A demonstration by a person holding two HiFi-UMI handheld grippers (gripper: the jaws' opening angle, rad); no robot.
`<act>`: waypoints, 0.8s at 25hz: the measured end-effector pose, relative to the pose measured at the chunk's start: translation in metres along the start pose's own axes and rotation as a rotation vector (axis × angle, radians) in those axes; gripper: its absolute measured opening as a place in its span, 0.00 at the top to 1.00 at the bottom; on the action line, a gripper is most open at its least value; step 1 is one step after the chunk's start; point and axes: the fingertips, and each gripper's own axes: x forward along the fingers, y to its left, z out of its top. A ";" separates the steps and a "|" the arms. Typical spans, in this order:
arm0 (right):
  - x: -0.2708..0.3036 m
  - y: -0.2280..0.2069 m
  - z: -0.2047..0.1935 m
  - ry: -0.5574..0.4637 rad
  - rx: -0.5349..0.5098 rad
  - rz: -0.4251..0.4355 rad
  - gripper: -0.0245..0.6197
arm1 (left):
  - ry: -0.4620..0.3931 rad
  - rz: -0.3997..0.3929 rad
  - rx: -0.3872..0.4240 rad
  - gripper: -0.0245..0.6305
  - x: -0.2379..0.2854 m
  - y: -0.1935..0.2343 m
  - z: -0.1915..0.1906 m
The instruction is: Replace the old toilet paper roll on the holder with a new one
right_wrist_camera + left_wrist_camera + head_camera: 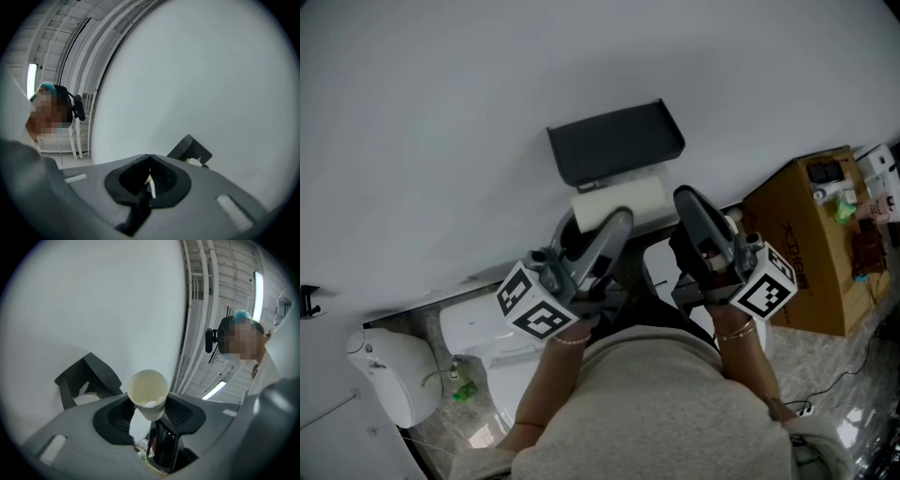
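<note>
Cardboard tube [148, 392], the bare core of the old roll by the look of it, sits end-on between the jaws of my left gripper [149, 412]. The pads press on its sides, so that one's clamped on the tube. Meanwhile my right gripper [149, 161] is closed tight with nothing in it I can name. There's a thin pale sliver at the seam, but it could just be light.

The holder [614, 141] is on the wall just ahead of and above both sets of tips, with the left gripper towards its left end and the right one towards its right. Under its black lid hangs a fat white roll [621, 202], right in front of my left tips. I can't tell if they touch it.

My read: the swap itself looks pretty much done, old core off and full roll on. What's left is ditching the tube, and maybe checking the roll is seated properly, which I can't judge from here.
</note>
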 end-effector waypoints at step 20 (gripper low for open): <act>0.002 0.003 -0.014 0.082 -0.031 0.029 0.96 | 0.007 0.057 -0.004 0.65 -0.012 0.011 -0.007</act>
